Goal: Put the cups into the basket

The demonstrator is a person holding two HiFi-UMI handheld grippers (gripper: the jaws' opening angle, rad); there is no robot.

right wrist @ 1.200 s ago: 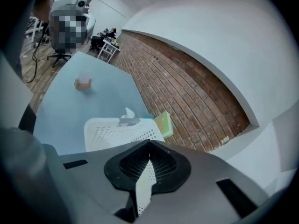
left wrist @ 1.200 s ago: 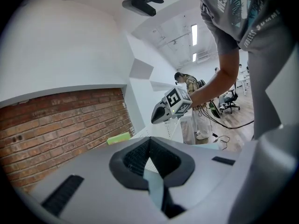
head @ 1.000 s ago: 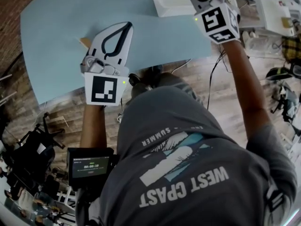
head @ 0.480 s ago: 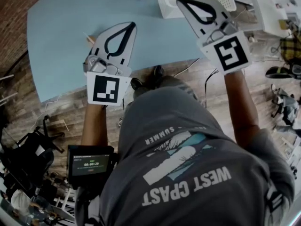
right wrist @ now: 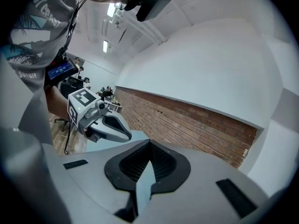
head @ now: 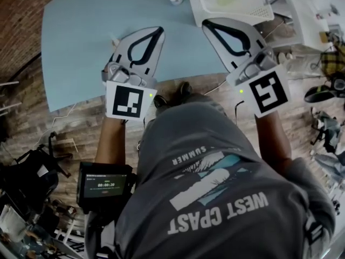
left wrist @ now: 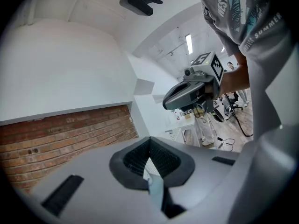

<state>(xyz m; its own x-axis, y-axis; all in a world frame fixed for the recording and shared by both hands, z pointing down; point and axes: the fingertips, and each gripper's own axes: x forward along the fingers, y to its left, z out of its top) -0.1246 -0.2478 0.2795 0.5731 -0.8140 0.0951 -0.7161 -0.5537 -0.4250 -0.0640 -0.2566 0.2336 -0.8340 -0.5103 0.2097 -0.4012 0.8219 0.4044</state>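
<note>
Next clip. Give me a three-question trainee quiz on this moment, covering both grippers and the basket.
1. True or false: the right gripper is clamped on a cup.
2. Fill in: the left gripper has its jaws ____, with nothing between them.
3. In the head view, where does the white basket show?
A. at the top, just beyond the right gripper's tip
B. in the bottom left corner
C. between the two grippers

Key
1. False: its jaws are shut on nothing.
2. shut
3. A
</note>
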